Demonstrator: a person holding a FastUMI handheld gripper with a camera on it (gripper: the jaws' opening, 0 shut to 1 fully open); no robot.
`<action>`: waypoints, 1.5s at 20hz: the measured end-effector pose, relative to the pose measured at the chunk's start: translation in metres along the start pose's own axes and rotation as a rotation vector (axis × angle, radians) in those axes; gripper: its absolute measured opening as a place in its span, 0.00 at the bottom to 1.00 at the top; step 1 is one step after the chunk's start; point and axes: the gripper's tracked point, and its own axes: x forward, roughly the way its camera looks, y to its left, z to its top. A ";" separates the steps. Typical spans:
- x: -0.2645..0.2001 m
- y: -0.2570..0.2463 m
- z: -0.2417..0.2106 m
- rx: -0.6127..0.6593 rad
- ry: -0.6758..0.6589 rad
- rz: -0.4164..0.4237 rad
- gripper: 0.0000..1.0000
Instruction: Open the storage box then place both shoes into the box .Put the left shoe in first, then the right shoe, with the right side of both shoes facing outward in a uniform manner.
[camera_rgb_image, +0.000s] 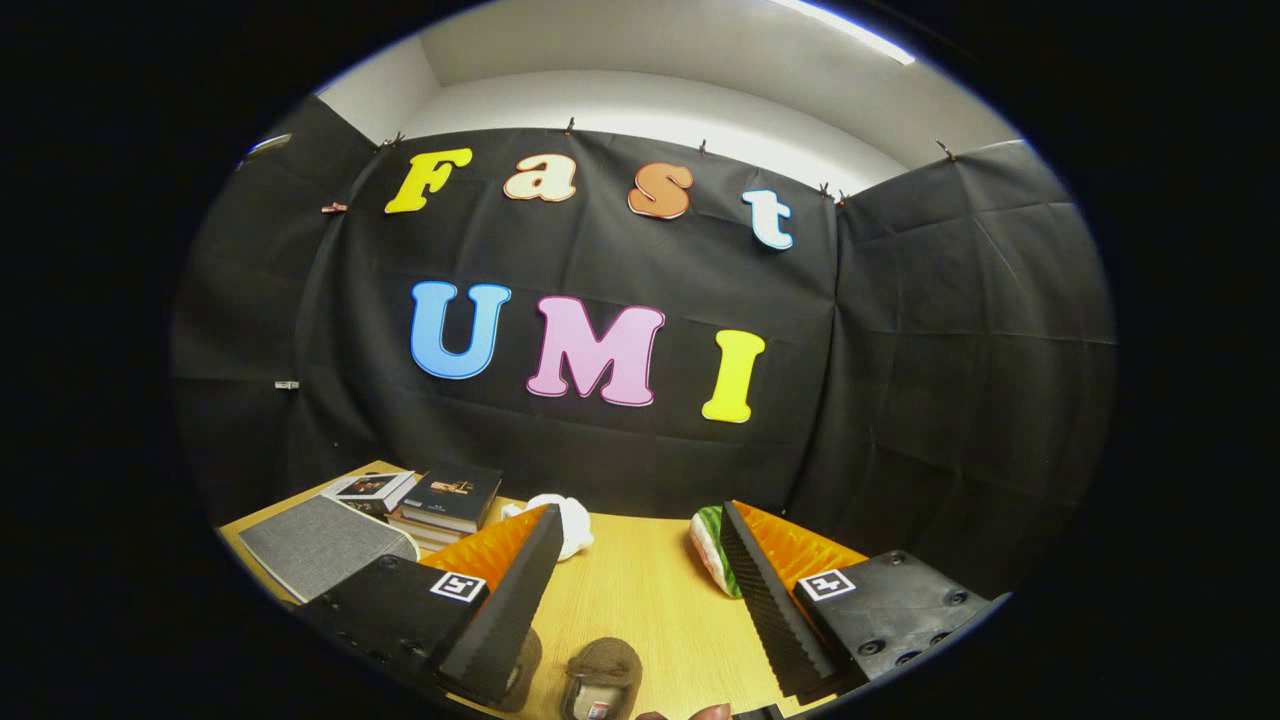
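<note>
Fingers: spread wide apart over the table, gripping nothing; the gripper (640, 530) points toward the booth's black cloth wall.
Shoes: one brown fuzzy slipper-like shoe (603, 675) lies on the table between the fingers, close to the camera (its opening faces up, with a small label inside); a second brown shape (524, 668), likely the other shoe, peeks out just beside the left finger, mostly hidden by it.
Hand: a fingertip (712, 712) shows just beside the shoe, nearest the camera.
Table: light wooden table (650, 590), bare between the fingers.
Storage box: grey fabric-covered flat rectangular box (322, 543) sits left of the left finger, its lid shut as far as I can tell.
Books: a small stack of dark-covered books (445, 505) lies just beyond the box.
Other things: a crumpled white object (570, 520) rests beyond the left finger; a green-and-white striped soft object (712, 555) lies just beside the right finger's inner face.
</note>
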 end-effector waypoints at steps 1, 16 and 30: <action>0.001 0.003 -0.005 0.005 0.018 0.011 0.97; -0.006 0.079 -0.147 0.018 0.435 0.238 0.98; -0.007 0.089 -0.263 0.043 0.671 0.235 0.98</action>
